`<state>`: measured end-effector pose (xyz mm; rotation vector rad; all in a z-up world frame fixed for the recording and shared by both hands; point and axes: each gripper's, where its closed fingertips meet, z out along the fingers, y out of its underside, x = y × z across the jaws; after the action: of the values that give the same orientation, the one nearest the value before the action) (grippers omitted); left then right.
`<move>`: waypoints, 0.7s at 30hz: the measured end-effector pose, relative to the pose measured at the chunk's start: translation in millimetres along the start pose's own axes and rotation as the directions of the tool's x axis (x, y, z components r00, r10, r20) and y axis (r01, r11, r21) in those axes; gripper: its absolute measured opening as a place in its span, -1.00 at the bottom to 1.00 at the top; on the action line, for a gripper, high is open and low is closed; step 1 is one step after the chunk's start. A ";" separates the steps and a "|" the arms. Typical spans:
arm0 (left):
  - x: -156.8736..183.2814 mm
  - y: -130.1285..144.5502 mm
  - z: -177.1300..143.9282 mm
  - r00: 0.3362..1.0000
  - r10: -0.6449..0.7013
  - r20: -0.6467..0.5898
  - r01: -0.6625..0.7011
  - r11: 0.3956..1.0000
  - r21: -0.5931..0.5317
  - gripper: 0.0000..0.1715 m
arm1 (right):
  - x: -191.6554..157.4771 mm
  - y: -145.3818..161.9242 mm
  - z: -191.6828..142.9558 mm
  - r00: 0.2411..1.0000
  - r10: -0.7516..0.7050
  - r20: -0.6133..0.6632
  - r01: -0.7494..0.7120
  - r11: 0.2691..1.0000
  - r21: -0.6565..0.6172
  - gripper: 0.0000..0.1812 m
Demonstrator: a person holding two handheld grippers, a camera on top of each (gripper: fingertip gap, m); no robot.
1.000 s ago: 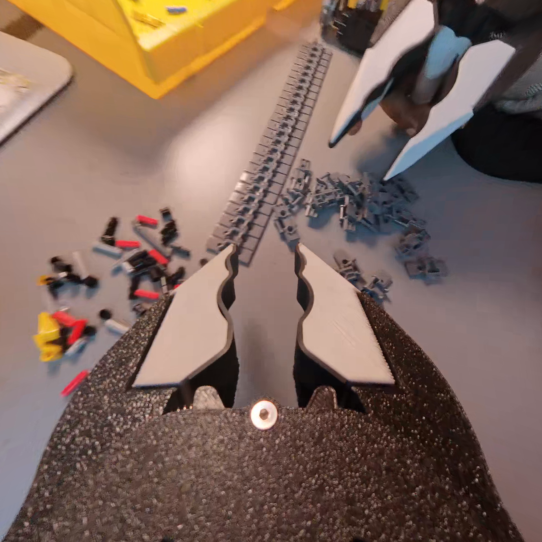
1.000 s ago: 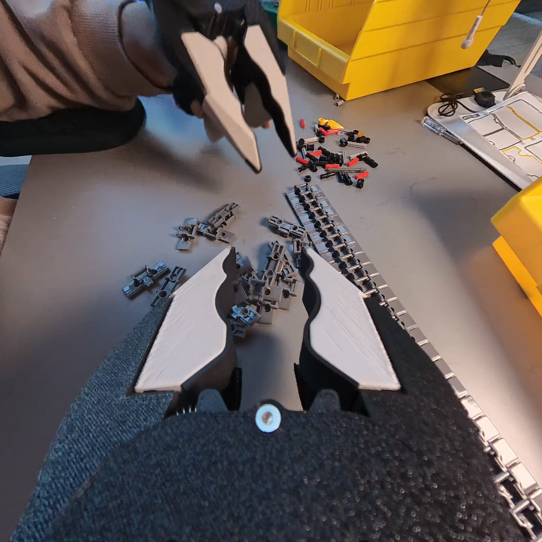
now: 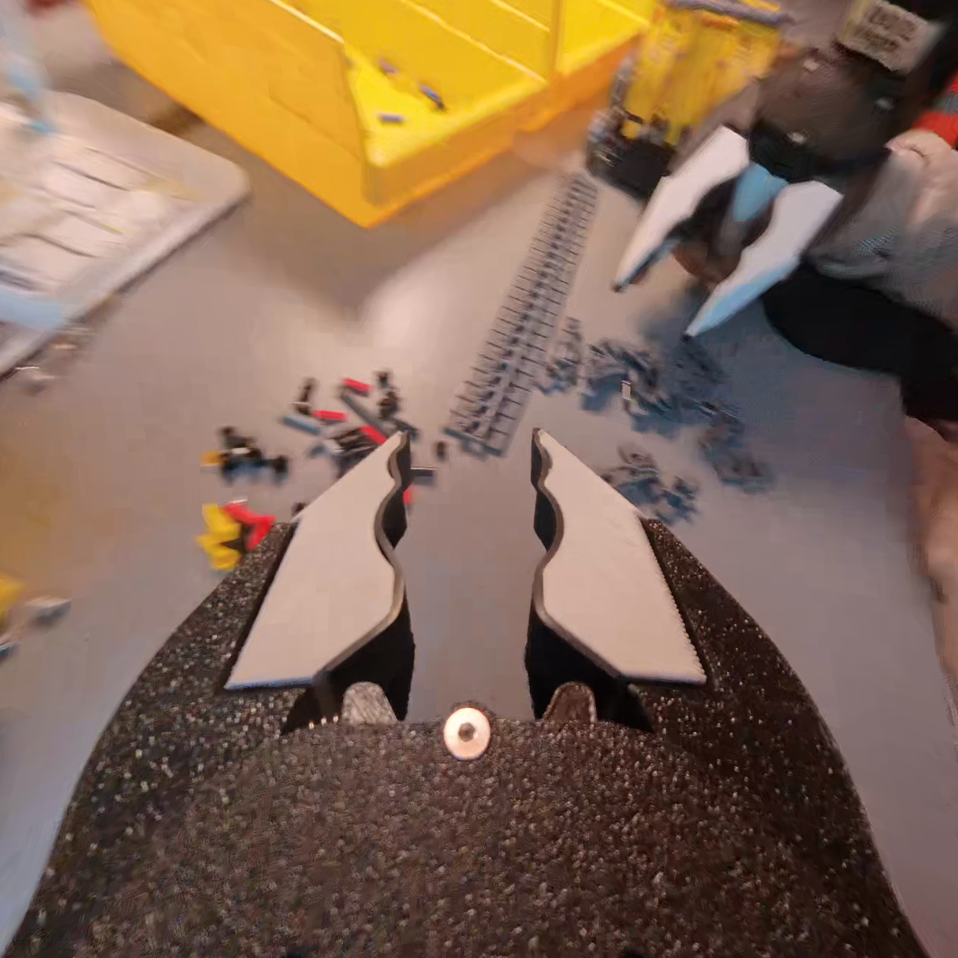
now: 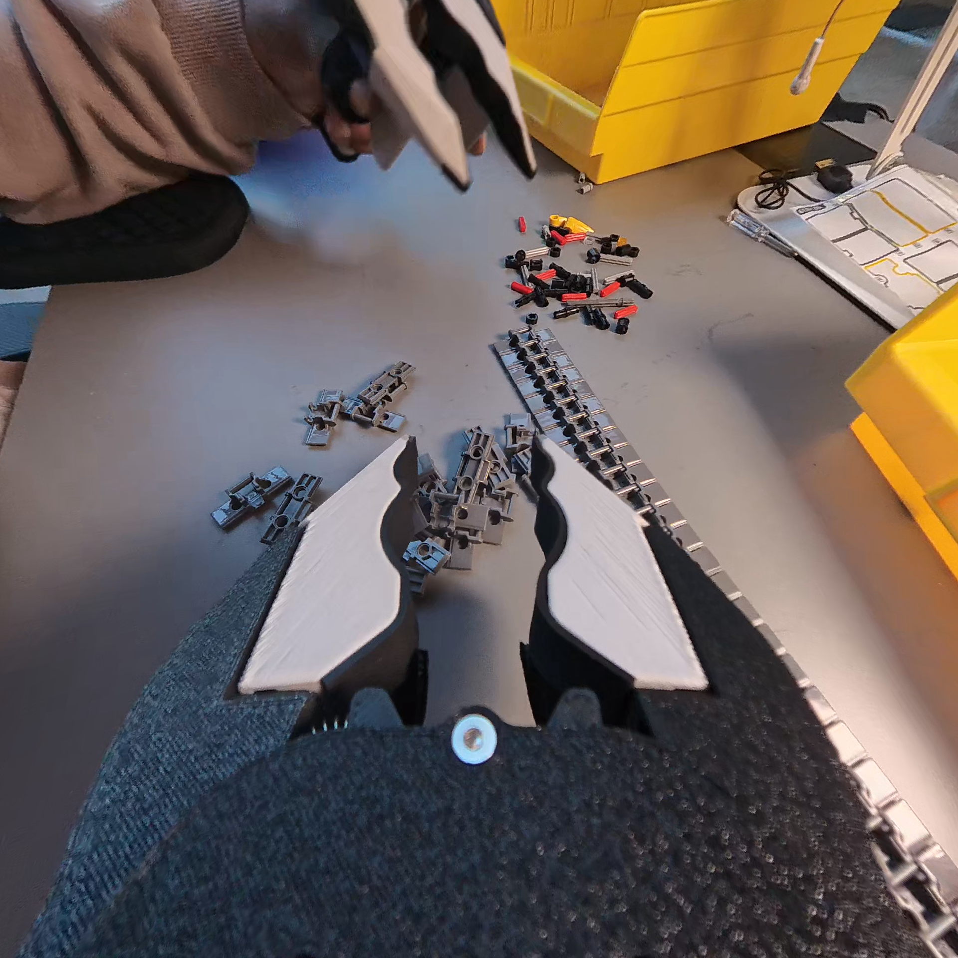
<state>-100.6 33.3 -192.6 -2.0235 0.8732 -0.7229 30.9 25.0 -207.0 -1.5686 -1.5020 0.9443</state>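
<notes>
The right gripper [image 4: 472,446] hangs spread and empty over a heap of grey links [image 4: 466,497], beside the long track strip [image 4: 565,409] running away from it. The left gripper [image 3: 469,440], also spread and empty, has lifted back from the strip's near end.

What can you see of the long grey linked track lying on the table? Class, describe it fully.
The linked track is a long strip of dark grey plastic plates joined side by side, with a row of black connectors and metal-looking pins along its middle. It lies flat and straight on the grey table; its near part passes behind the right gripper.
</notes>
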 end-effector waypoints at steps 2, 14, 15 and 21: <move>41.3 20.2 22.4 0.990 0.084 -0.115 -0.094 0.992 -0.082 -0.40 | -0.7 2.3 1.8 1.000 -0.001 0.004 0.001 1.000 -0.010 -0.53; 70.0 48.6 54.8 0.937 0.309 -0.166 -0.339 0.918 -0.205 -0.77 | -0.5 2.5 1.2 1.000 -0.016 -0.007 0.016 1.000 -0.016 -0.53; 62.7 43.0 49.8 0.943 0.307 -0.132 -0.328 0.925 -0.193 -0.77 | -0.6 2.3 1.0 1.000 -0.016 -0.006 0.016 1.000 -0.015 -0.54; -75.2 -12.0 -35.7 0.883 0.174 0.437 -0.140 0.984 -0.109 -0.77 | -2.0 -0.5 0.1 1.000 -0.017 0.005 0.017 1.000 -0.003 -0.53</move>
<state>-167.9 81.5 -177.8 -2.0371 0.7848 -0.1208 30.5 23.1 -206.6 -1.5543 -1.5183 0.9373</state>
